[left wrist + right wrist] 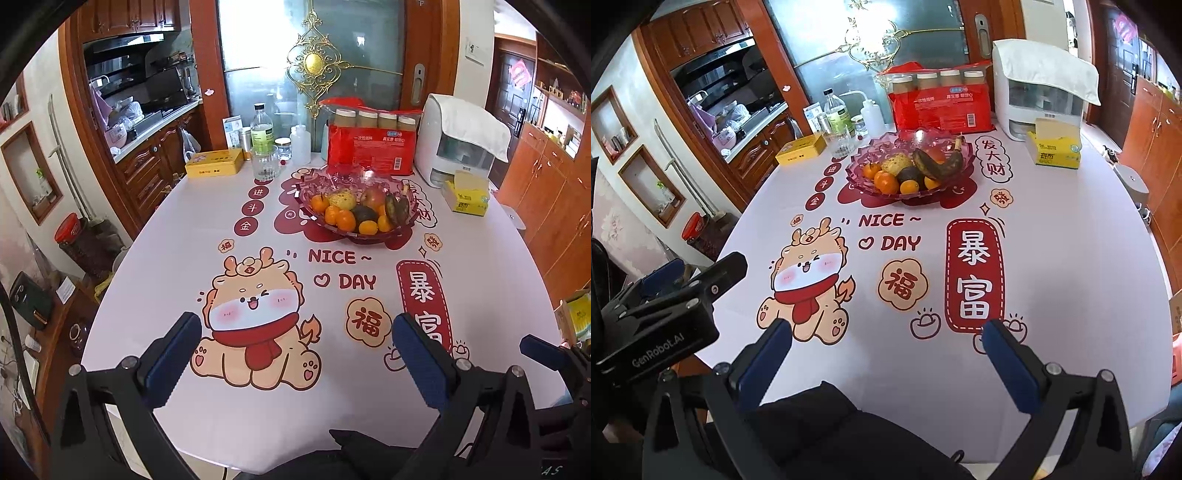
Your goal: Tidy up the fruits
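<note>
Both my left gripper [295, 354] and right gripper [886, 354] are wide open and holding nothing, and all the fruits [908, 171] sit in the pink bowl [864, 162] far ahead of them, so they look tidy already or not sorted yet.

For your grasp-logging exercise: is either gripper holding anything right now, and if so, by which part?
Nothing is held. The left gripper and right gripper are both open over the table, and the fruit lies in the bowl.
</note>
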Action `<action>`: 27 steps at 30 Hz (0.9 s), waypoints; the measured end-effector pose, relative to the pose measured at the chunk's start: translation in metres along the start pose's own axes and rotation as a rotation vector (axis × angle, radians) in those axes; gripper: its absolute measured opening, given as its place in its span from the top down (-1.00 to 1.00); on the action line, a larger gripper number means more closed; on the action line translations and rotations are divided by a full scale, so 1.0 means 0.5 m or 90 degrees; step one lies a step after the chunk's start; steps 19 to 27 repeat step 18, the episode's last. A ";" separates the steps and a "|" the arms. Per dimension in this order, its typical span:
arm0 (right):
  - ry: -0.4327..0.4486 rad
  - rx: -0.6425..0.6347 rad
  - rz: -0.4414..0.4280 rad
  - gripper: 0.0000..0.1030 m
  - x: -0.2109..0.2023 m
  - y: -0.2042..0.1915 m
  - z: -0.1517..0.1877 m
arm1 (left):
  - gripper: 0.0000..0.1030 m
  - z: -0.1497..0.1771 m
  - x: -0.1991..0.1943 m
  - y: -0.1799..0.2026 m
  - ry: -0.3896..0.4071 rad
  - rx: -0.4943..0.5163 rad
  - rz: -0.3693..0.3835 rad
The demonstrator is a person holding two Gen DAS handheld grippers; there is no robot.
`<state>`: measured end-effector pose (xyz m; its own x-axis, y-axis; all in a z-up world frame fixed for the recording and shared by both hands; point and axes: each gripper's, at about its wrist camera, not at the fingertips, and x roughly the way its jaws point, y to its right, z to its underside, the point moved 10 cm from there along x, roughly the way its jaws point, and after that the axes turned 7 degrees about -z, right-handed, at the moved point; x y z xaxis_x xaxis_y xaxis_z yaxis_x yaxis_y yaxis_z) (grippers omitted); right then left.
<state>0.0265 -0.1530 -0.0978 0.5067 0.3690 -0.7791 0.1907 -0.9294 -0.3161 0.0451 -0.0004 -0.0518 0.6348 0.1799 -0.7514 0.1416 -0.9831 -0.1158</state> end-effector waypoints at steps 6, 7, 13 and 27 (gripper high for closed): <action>-0.003 0.004 0.004 -1.00 0.002 0.000 0.002 | -0.99 0.000 0.000 0.001 -0.001 -0.002 -0.001; -0.003 0.004 0.004 -1.00 0.003 -0.001 0.002 | -0.99 -0.001 0.000 0.002 -0.002 -0.001 0.000; -0.005 0.011 0.007 -1.00 0.006 0.003 0.003 | -0.99 0.002 0.001 0.005 -0.002 0.005 0.001; -0.010 0.018 0.008 -1.00 0.009 0.008 0.004 | -0.99 0.005 0.010 0.013 -0.007 0.011 0.005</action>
